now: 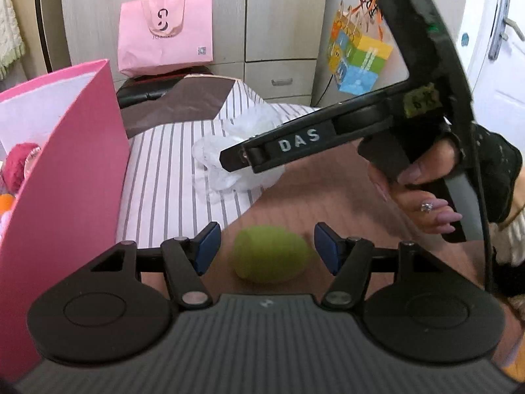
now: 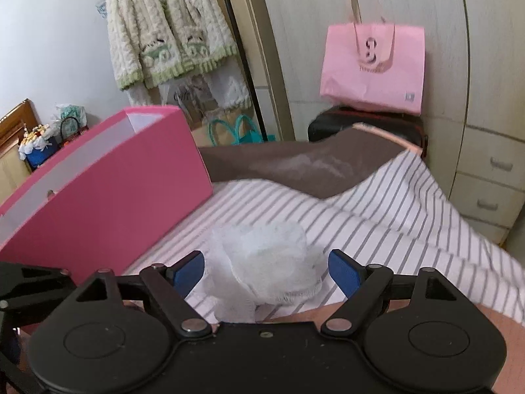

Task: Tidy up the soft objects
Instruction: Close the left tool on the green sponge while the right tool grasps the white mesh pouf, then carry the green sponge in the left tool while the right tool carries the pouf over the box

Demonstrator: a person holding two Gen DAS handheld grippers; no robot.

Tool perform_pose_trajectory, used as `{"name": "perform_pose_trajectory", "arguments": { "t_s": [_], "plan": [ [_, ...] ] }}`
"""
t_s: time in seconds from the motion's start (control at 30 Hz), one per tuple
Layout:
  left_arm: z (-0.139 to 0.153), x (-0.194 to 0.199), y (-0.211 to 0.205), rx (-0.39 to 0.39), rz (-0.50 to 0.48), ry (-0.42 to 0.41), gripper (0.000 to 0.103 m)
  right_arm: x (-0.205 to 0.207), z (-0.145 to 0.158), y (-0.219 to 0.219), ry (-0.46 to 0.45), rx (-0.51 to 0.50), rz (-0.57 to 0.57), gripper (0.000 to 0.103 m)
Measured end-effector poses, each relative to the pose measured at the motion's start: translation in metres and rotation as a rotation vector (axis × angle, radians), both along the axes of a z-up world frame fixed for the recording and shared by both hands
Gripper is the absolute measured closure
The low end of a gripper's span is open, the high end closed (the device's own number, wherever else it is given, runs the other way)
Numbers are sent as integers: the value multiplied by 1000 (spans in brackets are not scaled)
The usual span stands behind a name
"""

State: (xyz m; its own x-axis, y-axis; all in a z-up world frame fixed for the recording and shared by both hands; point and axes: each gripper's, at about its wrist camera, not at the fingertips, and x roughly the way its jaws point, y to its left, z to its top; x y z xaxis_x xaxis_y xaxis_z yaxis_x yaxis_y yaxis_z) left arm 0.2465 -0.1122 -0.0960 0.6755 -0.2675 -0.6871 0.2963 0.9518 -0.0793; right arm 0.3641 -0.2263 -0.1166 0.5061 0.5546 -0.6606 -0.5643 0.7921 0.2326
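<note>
A green soft ball (image 1: 269, 253) lies on the brown surface, between the blue pads of my left gripper (image 1: 267, 248), which is open with a small gap on each side. A white mesh puff (image 2: 265, 262) rests on the striped sheet (image 2: 377, 216). My right gripper (image 2: 267, 272) is open around it, pads apart from it. In the left wrist view the right gripper (image 1: 234, 161) shows from the side over the same white puff (image 1: 226, 164), held by a person's hand (image 1: 426, 177). An open pink box (image 1: 65, 170) (image 2: 115, 180) stands to the left, holding a red fuzzy ball (image 1: 19, 164).
A pink paper bag (image 1: 165, 29) (image 2: 372, 65) sits on a dark stool at the back. A brown blanket (image 2: 295, 164) covers the far bed. Wardrobe drawers (image 2: 492, 180) stand at the right, a colourful gift bag (image 1: 357, 59) hangs there, and a fluffy jacket (image 2: 164, 32) hangs at back left.
</note>
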Motion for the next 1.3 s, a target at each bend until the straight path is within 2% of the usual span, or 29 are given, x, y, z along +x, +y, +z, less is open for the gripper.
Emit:
{"name": "perform_pose_trajectory", "arguments": {
  "t_s": [0.1,0.23,0.27,0.37,0.5,0.6,0.93,1.3],
  "plan": [
    [-4,2,5,-28,19,35,41,3,-8,1,26,22,5,17],
    [-8,4,7,-47,20,35,44,-1,-11,6,-12,13,31,19],
    [-8,3,7,-50,14,33,51,-2,-11,8,-24,2,36,27],
    [-7,2,6,-62,19,39,53,-7,-9,12,-43,-23,41,43],
    [-7,0,10,-72,33,30,54,-17,-5,10,-48,-39,-25,51],
    [-5,-5,13,-75,34,27,54,-28,-4,6,-74,-58,-57,52],
    [11,-31,21,-94,11,14,54,-72,4,-15,-73,-94,-140,55],
    [17,-65,32,-138,-9,53,54,-134,21,-33,-78,-138,-213,55]
  ]
}}
